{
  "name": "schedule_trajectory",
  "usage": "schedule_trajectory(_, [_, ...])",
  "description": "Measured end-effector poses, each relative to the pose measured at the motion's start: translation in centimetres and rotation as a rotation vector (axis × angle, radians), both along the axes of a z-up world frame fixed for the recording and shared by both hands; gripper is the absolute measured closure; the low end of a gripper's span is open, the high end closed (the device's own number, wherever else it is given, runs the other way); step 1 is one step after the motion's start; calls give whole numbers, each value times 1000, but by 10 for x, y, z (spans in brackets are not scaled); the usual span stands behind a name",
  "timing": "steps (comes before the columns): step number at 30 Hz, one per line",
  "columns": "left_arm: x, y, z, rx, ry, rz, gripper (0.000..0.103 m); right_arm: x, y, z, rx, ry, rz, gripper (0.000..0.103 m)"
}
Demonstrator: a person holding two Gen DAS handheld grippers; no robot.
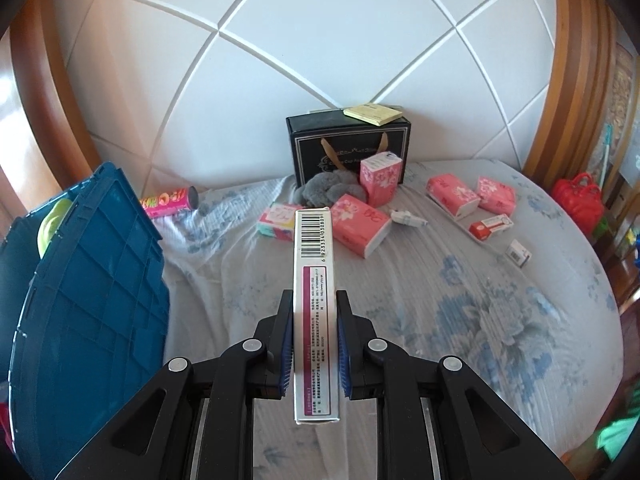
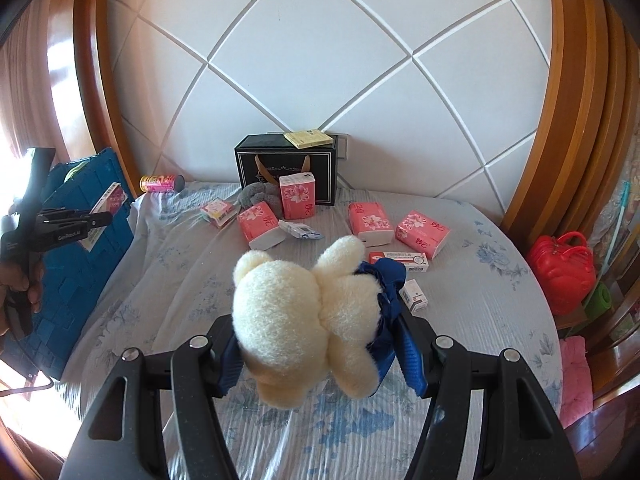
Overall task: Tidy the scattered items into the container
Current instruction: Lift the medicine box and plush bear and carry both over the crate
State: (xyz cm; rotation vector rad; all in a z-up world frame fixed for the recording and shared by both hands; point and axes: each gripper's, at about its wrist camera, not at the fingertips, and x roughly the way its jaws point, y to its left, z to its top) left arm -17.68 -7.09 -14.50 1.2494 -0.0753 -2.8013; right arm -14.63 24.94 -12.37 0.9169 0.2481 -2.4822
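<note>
While the left gripper [image 1: 315,344] is reaching level over the bed [image 1: 460,320], its blue pads [image 1: 286,354] are pressing in on both long sides of a slim white box [image 1: 316,312], which is standing on edge with its barcode end pointing away toward the headboard [image 1: 320,60]. The blue crate [image 1: 92,300] is sitting just to the left of it, at the bed's edge (something yellow-green is showing over its rim). In the right wrist view the same gripper [image 2: 105,219] is being held out over that crate [image 2: 88,248] by a hand [image 2: 22,284] wrapped round its handle. The right gripper [image 2: 320,350] is pinching a cream plush toy [image 2: 308,320] in blue clothing, its fingers spread fairly wide around the soft body, and is holding it above the middle of the sheet. Farther off, pink tissue packs [image 2: 370,222] are lying scattered near a black gift bag [image 2: 286,174] against the headboard, a grey fluffy thing [image 2: 258,196] is touching the bag's base, and a pink can [image 2: 160,183] is lying on its side near the crate
</note>
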Motion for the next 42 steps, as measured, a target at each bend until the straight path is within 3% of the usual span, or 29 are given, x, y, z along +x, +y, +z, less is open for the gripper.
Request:
schedule_trajectory(15, [34,9,31,-27,36,22,85,9,19,18,-67,36,-15,41])
schedule_trajectory(23, [53,0,42,-26,36,39,85,12,7,21,-86,37,13,41])
schedule_trajectory(30, [65,-19,64,-17,89,35,85,27,-31,37,-75,61,63,41])
schedule_trajectory(42, [89,-110,110,22,180,49,85,60,-143,70,-70,110,142,41])
